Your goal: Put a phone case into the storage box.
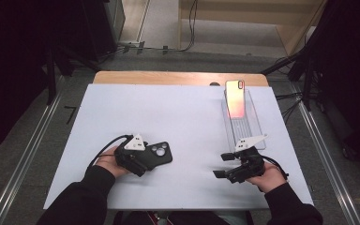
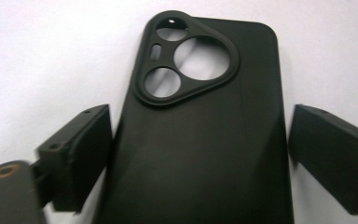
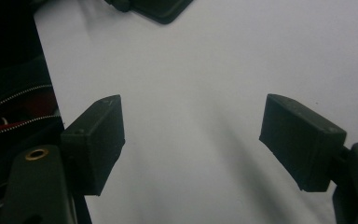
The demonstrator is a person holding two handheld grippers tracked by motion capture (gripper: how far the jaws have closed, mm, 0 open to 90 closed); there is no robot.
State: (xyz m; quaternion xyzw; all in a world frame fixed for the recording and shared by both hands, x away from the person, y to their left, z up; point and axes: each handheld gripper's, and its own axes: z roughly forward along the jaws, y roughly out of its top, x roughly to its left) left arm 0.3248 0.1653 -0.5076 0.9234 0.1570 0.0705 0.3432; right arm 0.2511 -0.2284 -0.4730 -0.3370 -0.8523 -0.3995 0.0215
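A black phone case [image 1: 161,153] lies back-up on the white table, its three-cornered camera cutout facing up [image 2: 186,58]. My left gripper [image 1: 150,157] straddles it. In the left gripper view the left gripper [image 2: 200,112] has one jaw on each long side of the case [image 2: 200,154], with a thin strip of table showing at both sides, so the pads do not press. My right gripper [image 1: 222,165] rests at the front right, open, with bare table between its jaws [image 3: 193,105]. A corner of the case [image 3: 161,9] shows far off.
A phone [image 1: 235,98] with a pink-orange shine lies on a clear plastic stand [image 1: 246,129] at the back right, just beyond the right gripper. The white table top [image 1: 183,112] ends close to both hands. A dark zipped sleeve [image 3: 9,112] is at the table's near edge.
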